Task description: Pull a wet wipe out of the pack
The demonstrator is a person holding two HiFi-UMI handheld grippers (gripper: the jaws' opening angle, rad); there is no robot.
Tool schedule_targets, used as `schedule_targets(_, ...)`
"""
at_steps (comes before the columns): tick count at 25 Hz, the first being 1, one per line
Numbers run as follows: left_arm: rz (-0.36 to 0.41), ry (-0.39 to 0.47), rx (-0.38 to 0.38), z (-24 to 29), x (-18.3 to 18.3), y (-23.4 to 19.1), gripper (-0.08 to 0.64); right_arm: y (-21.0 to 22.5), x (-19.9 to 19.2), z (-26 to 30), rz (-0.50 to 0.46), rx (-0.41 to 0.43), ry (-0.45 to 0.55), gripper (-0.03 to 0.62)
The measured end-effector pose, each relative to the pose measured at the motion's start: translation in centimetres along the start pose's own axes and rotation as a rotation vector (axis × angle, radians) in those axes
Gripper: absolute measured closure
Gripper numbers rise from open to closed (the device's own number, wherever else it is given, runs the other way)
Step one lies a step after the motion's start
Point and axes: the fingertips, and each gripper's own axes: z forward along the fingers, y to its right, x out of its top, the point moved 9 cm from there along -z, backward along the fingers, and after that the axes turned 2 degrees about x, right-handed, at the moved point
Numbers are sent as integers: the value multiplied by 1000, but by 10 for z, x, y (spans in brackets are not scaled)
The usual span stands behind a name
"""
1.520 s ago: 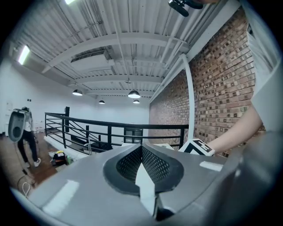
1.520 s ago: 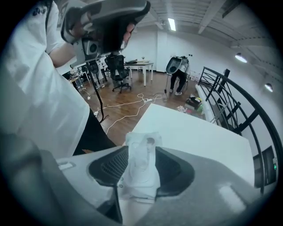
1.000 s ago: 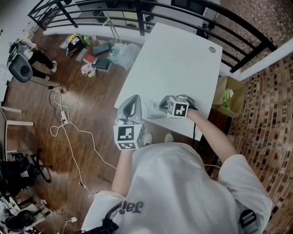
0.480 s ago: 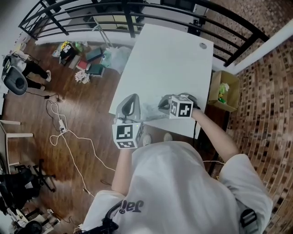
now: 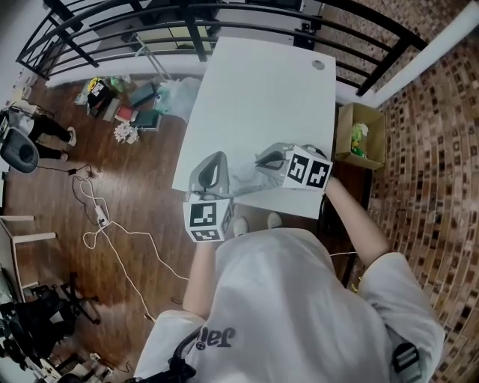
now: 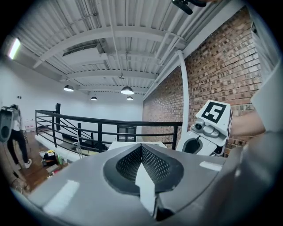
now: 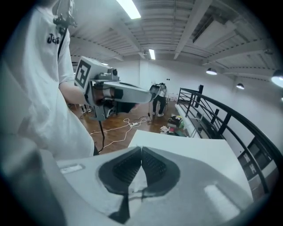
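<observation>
In the head view my two grippers face each other over the near edge of the white table (image 5: 262, 90). A pale, crumpled wet wipe pack with a wipe (image 5: 243, 179) stretches between them. My left gripper (image 5: 218, 160) is shut on a white edge of the pack (image 6: 146, 190), which shows between its jaws in the left gripper view. Slightly higher, on the right, my right gripper (image 5: 260, 160) is shut on a white wet wipe (image 7: 138, 178), pinched between its pads. Each gripper view shows the other gripper: the right gripper (image 6: 208, 132) and the left gripper (image 7: 117, 92).
A black railing (image 5: 187, 19) runs behind the table. Bags and clutter (image 5: 138, 101) lie on the wooden floor at the left, with white cables (image 5: 105, 224) nearer. A cardboard box (image 5: 355, 138) stands to the right of the table by the brick wall.
My right gripper has risen and drawn to the right, away from the left gripper, with the wipe in it. The left gripper has barely shifted.
</observation>
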Motion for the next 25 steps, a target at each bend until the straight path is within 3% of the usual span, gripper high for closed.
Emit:
schedule_targets(6,5,-3,-32,6,0,3,545,18,4,-57,142,-129,216,598)
schedule_targets(9,11,-8,-56,11,1,7,545,28,-7,-84,177,-231,237,598)
schedule_targets(13,26,-9,-97,17,2,20,545,38,-47,-109,267,-382,181,598)
schedule_targets(17,41,-18,-132,20,3,27,545,44,-104,-109,427,-503,84,598)
schedule_targets(25,69,-9,-163,15,-5,29,545,20,-213,-47,681,-558,-88,598)
